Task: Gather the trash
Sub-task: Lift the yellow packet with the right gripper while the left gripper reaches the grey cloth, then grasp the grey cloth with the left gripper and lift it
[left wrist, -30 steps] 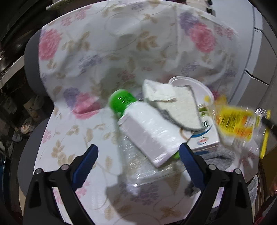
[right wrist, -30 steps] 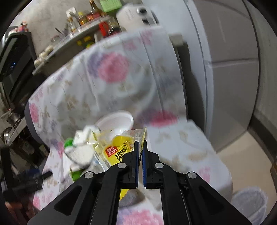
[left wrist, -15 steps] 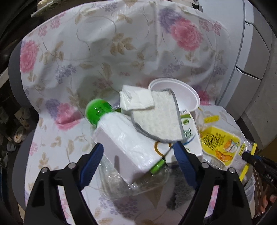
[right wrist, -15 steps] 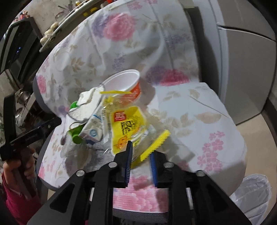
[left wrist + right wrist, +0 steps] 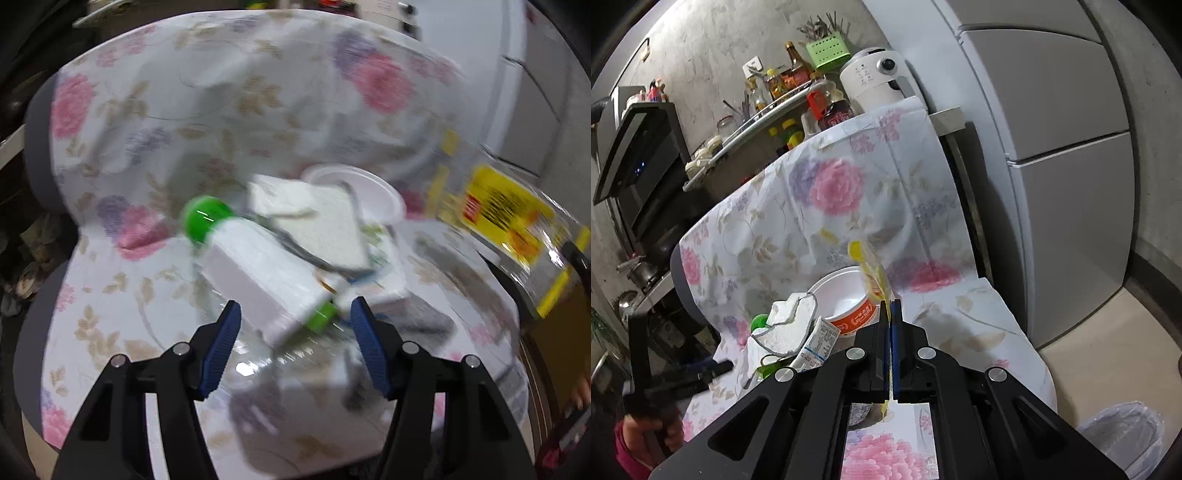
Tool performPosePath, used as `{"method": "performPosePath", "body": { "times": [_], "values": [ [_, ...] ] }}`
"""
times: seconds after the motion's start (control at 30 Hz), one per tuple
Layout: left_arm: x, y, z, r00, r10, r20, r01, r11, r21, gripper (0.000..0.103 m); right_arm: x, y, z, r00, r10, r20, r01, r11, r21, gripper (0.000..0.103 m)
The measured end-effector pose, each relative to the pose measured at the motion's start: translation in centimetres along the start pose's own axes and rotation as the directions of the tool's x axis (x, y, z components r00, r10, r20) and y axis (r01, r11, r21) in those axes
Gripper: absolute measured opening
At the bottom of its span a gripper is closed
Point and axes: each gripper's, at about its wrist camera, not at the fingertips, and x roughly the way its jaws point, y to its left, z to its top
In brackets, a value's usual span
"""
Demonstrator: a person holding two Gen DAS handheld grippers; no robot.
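Trash heaped on a chair draped in floral cloth (image 5: 871, 206); we hold a gripper in each hand.
Our right gripper (image 5: 890, 314) has its jaws clamped on a yellow wrapper (image 5: 871, 273), lifted above the white cup (image 5: 849, 302); our left gripper (image 5: 293, 328) hovers over the pile, jaws closing around a white packet (image 5: 258, 273) without pressing it; a green-capped bottle (image 5: 205, 218) lies beneath.

The right gripper (image 5: 890, 308) clamped the yellow wrapper (image 5: 870, 273) and lifted it off the pile. The left gripper's (image 5: 293, 319) jaws are closing around the white pack (image 5: 258, 273).
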Motion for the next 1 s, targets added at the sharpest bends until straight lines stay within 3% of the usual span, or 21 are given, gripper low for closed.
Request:
{"method": "performPosePath", "body": {
  "times": [0.07, 0.17, 0.3, 0.53, 0.73, 0.8, 1.0],
  "values": [
    [0.1, -1.7, -1.1, 0.999, -0.037, -0.013, 0.037, 0.998, 0.048, 0.061, 0.1, -0.1, -0.3, 1.0, 0.002, -0.014, -0.002, 1.0, 0.005, 0.001],
    [0.8, -4.8, -2.8, 0.996, -0.077, -0.035, 0.081, 0.987, 0.142, 0.077, 0.1, -0.2, -0.9, 0.999, 0.01, -0.041, -0.01, 1.0, 0.005, 0.001],
    [2.6, -7.8, -4.2, 0.995, -0.082, -0.058, 0.094, 0.968, 0.233, 0.079, 0.0, -0.3, -1.5, 0.998, 0.014, -0.068, -0.014, 1.0, -0.005, 0.001],
    [7.8, -9.7, -4.9, 0.992, 0.002, -0.129, 0.038, 0.949, 0.312, 0.077, -0.3, -0.5, -1.7, 0.996, 0.02, -0.084, -0.022, 1.0, -0.017, 0.001],
    [9.1, -8.6, -3.6, 0.989, 0.014, -0.149, 0.026, 0.964, 0.264, 0.037, -0.4, -0.5, -1.6, 0.997, 0.022, -0.079, -0.023, 1.0, -0.01, 0.001],
    [8.2, -7.8, -2.7, 0.992, -0.026, -0.127, 0.056, 0.97, 0.237, 0.012, -0.5, -0.5, -1.5, 0.997, 0.023, -0.074, -0.024, 1.0, -0.006, 0.001],
    [1.8, -6.5, 0.7, 0.986, -0.161, 0.034, 0.152, 0.97, 0.187, 0.007, -0.6, 0.5, -0.7, 0.998, 0.021, -0.055, -0.022, 0.999, -0.031, 0.001]
  ]
}}
